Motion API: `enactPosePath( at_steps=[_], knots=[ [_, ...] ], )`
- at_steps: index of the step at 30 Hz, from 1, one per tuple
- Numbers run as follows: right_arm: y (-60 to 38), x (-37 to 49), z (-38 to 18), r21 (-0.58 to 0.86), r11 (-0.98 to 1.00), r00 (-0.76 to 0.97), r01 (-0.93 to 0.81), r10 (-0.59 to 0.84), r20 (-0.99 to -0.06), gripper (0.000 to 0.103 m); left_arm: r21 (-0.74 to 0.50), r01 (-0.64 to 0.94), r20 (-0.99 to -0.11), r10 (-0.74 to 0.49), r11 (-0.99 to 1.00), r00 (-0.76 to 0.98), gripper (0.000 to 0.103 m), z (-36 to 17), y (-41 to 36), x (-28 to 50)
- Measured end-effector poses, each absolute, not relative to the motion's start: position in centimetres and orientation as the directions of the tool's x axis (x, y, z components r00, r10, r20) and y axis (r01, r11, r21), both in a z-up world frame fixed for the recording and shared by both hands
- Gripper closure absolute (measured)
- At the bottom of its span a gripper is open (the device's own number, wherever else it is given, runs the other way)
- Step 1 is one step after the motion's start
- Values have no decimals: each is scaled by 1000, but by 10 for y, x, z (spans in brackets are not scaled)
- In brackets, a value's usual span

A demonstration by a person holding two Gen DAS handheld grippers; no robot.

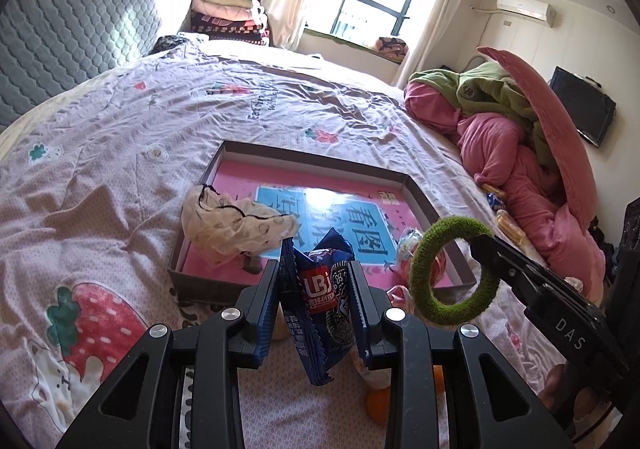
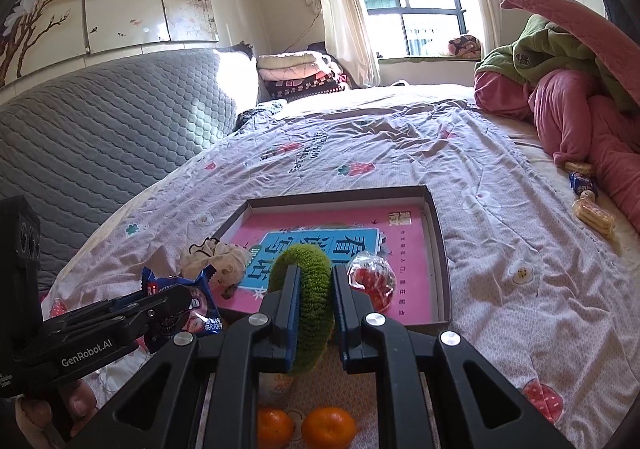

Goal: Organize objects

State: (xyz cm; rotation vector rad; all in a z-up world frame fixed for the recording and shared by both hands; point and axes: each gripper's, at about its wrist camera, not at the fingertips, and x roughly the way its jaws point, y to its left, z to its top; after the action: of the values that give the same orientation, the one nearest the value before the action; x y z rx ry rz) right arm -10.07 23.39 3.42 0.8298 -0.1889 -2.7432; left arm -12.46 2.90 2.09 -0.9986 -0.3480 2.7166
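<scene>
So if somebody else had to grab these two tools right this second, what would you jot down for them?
Left gripper: shut on the blue snack packet, held just short of the box.
Right gripper: shut on the green fuzzy ring, also near the box's front edge.
Already in the box: beige scrunchie, clear red candy bag.
Left to do: drop both held items in. Two oranges and some snacks by the pink blanket sit on the bed.

My left gripper (image 1: 314, 303) clamps a crumpled blue cookie packet (image 1: 320, 301) upright, while my right gripper (image 2: 314, 307) pinches a fuzzy green ring (image 2: 306, 289) on edge. Both hang just short of the shallow brown box (image 2: 438, 249), where a beige scrunchie (image 2: 216, 259) and a clear red-candy pouch (image 2: 372, 279) lie on a pink book.
</scene>
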Motion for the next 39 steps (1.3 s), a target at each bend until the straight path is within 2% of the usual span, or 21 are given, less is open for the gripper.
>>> enactPosePath(
  at_steps=[20,39],
  knots=[
    [221,-125,43,168,-965,-828,201,-259,-498,87,-272,-93,-574,239,-958,-783,70,30,37,-150],
    [213,-150,40,145,-967,-815,207,-253,-522,87,-281,-61,-575,219,-958,-788,70,30,27,-181]
  ],
)
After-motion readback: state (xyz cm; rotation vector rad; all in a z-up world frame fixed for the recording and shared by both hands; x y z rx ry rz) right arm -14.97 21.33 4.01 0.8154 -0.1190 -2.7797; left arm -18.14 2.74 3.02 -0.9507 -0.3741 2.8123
